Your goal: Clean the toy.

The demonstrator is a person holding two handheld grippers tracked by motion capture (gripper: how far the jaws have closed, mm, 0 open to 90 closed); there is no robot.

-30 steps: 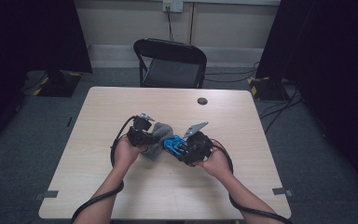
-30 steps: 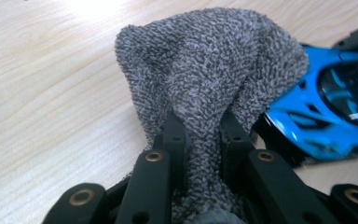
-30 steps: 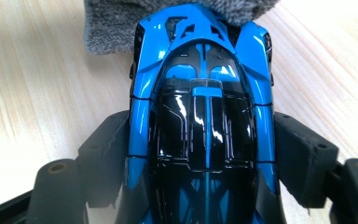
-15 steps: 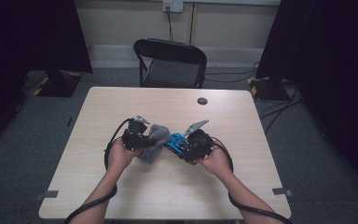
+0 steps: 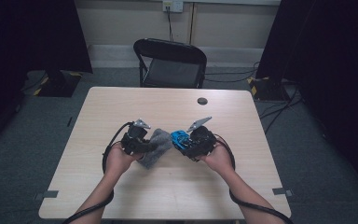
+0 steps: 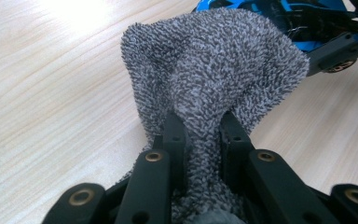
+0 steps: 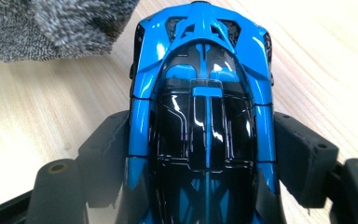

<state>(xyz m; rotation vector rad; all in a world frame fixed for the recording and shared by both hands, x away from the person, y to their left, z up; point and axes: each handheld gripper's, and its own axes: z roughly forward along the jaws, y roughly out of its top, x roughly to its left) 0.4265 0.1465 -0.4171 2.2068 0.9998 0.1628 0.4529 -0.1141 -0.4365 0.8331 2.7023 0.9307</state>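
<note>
A black folding chair (image 5: 170,63) stands behind the table (image 5: 121,107).

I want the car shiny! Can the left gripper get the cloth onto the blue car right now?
Probably yes. The left gripper is shut on the cloth, whose free end hangs right beside the car that the right gripper holds. Nothing lies between them; whether they already touch, I cannot tell.

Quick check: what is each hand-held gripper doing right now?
Left hand-held gripper: shut on the grey cloth.
Right hand-held gripper: shut on the blue toy car.
</note>
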